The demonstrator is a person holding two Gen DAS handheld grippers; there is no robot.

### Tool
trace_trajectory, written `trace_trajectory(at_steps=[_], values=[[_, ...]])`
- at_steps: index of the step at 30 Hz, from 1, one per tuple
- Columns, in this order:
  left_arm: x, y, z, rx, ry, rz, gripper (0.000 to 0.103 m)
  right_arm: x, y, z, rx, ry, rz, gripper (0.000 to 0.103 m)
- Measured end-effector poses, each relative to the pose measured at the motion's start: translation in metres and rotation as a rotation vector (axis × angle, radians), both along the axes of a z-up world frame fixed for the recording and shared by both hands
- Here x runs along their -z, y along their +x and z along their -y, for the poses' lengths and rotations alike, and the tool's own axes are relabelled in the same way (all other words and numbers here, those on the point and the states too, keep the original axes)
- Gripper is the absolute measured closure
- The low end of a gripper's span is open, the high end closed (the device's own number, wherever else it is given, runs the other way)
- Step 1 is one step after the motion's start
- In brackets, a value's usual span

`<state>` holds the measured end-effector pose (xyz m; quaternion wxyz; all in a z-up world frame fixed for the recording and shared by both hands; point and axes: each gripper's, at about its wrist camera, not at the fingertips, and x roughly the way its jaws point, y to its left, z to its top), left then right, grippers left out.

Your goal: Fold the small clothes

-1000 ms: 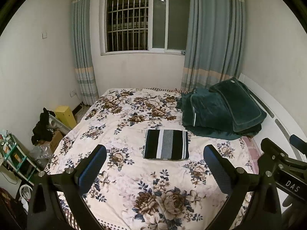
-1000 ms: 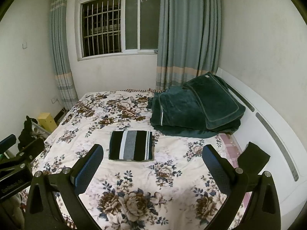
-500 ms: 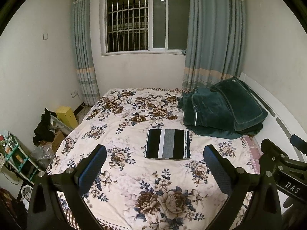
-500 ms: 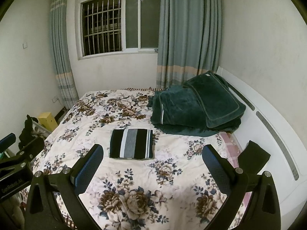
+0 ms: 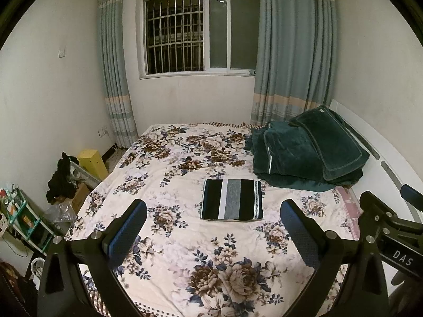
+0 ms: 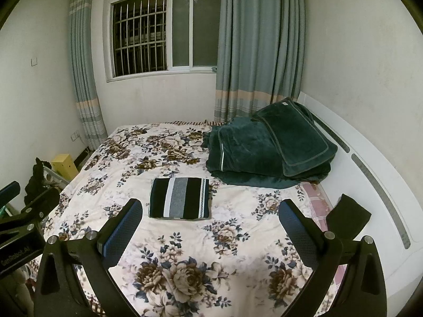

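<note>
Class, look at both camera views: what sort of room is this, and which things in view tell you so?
A bedroom, most likely: a bed with a floral bedspread, folded dark green bedding piled at its head, and a curtained window.

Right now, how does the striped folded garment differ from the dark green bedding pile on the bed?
The striped garment is one small, flat, neat rectangle in black, white and grey bands; the green bedding pile is plain dark teal, far bulkier and stacked in several thick layers. The garment lies mid-bed, clear of the bed's edges; the pile sits behind it, against the white headboard. Both are folded and rest on the floral bedspread, apart from both open grippers.
</note>
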<state>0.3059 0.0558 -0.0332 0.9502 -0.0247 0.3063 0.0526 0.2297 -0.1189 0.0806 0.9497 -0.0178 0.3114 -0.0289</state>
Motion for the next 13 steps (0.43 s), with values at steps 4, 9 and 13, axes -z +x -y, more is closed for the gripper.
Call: trace_trajectory(at_steps=[4, 9, 13], values=[[0.0008, 0.0001, 0.0004, -0.001, -0.001, 0.0, 0.0, 0.0003, -0.0009, 0.0002, 0.002, 0.001, 0.0, 0.0], [0.0023, -0.0013, 0.0016, 0.001, 0.002, 0.002, 0.0, -0.0001, -0.0021, -0.0026, 0.003, 0.002, 0.0, 0.0], [-0.0013, 0.0009, -0.0011, -0.001, 0.007, 0.002, 0.0, 0.0001, -0.0037, -0.0016, 0.007, 0.001, 0.002, 0.0]])
